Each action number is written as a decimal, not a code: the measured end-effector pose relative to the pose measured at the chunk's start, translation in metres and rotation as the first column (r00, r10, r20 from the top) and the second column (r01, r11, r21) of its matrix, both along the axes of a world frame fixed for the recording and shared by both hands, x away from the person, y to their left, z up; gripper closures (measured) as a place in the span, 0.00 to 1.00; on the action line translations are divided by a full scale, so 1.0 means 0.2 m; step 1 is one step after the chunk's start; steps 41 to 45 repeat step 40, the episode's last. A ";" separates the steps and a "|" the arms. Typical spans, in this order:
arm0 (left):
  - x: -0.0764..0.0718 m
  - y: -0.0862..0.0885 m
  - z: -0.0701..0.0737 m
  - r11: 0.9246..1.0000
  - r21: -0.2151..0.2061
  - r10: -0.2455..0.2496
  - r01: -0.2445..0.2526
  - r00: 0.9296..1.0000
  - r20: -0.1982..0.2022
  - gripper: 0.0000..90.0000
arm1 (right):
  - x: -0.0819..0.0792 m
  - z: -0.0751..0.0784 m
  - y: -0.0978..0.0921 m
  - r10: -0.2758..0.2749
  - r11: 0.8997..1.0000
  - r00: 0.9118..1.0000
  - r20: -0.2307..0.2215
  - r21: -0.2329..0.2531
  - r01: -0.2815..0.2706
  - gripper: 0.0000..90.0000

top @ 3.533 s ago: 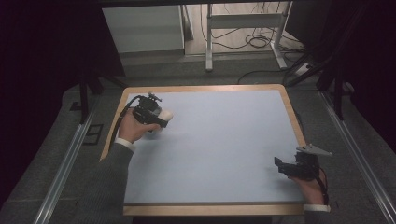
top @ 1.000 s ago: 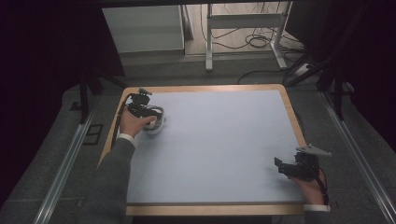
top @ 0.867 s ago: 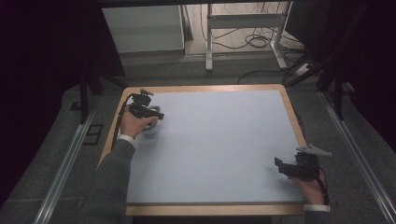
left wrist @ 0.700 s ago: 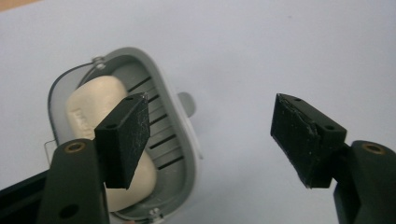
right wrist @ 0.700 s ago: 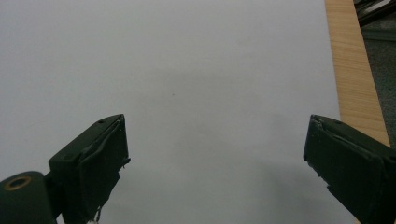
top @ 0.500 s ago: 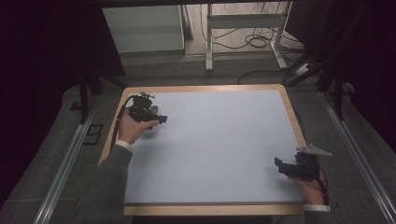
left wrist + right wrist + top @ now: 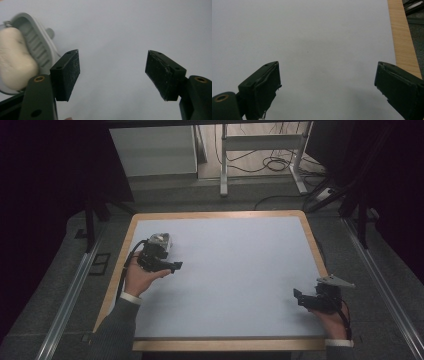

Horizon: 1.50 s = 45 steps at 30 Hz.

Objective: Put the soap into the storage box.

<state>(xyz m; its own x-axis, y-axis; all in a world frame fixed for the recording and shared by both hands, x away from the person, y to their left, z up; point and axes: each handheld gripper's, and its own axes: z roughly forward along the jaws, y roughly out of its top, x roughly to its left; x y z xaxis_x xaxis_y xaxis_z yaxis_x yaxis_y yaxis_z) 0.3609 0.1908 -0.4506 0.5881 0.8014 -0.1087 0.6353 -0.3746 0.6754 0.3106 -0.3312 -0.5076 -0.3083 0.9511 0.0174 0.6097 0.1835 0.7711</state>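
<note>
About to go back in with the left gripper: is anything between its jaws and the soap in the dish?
Nothing visible does. The soap lies in its grey dish just beside the open left gripper, with bare table ahead.

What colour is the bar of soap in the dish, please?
The soap is creamy off-white, lying in a grey dish; the left gripper view shows it best.

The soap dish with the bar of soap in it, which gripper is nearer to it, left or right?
Left. The left gripper is open right beside the soap dish, which holds the soap. The right gripper rests at the table's opposite near corner, far away.
</note>
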 end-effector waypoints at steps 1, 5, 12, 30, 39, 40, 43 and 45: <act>-0.02 0.00 -0.01 1.000 -0.006 -0.005 0.005 1.000 0.000 0.32 | 0.00 0.00 0.00 0.001 1.000 1.000 0.000 -0.001 -0.001 0.07; -0.10 -0.02 -0.09 0.999 -0.033 -0.010 0.010 1.000 -0.004 0.31 | 0.00 0.00 0.00 0.003 1.000 1.000 0.003 -0.002 -0.003 0.07; -0.19 -0.01 -0.22 0.998 -0.062 0.004 -0.006 1.000 -0.029 0.31 | 0.00 0.00 0.00 0.005 1.000 1.000 0.006 -0.007 -0.005 0.07; -0.31 0.04 -0.37 0.993 -0.108 0.036 -0.042 0.998 -0.053 0.31 | -0.01 0.01 -0.01 -0.001 1.000 1.000 0.019 -0.012 0.002 0.07; -0.31 0.04 -0.39 0.993 -0.107 0.037 -0.043 0.998 -0.056 0.31 | -0.01 0.02 0.00 0.009 1.000 1.000 0.025 -0.012 -0.008 0.07; -0.31 0.05 -0.38 0.993 -0.106 0.037 -0.043 0.998 -0.058 0.31 | -0.01 0.02 0.00 0.009 1.000 1.000 0.025 -0.012 -0.008 0.07; -0.31 0.05 -0.38 0.993 -0.106 0.037 -0.043 0.998 -0.058 0.31 | -0.01 0.02 0.00 0.009 1.000 1.000 0.025 -0.012 -0.008 0.07; -0.31 0.05 -0.38 0.993 -0.106 0.037 -0.043 0.998 -0.058 0.31 | -0.01 0.02 0.00 0.009 1.000 1.000 0.025 -0.012 -0.008 0.07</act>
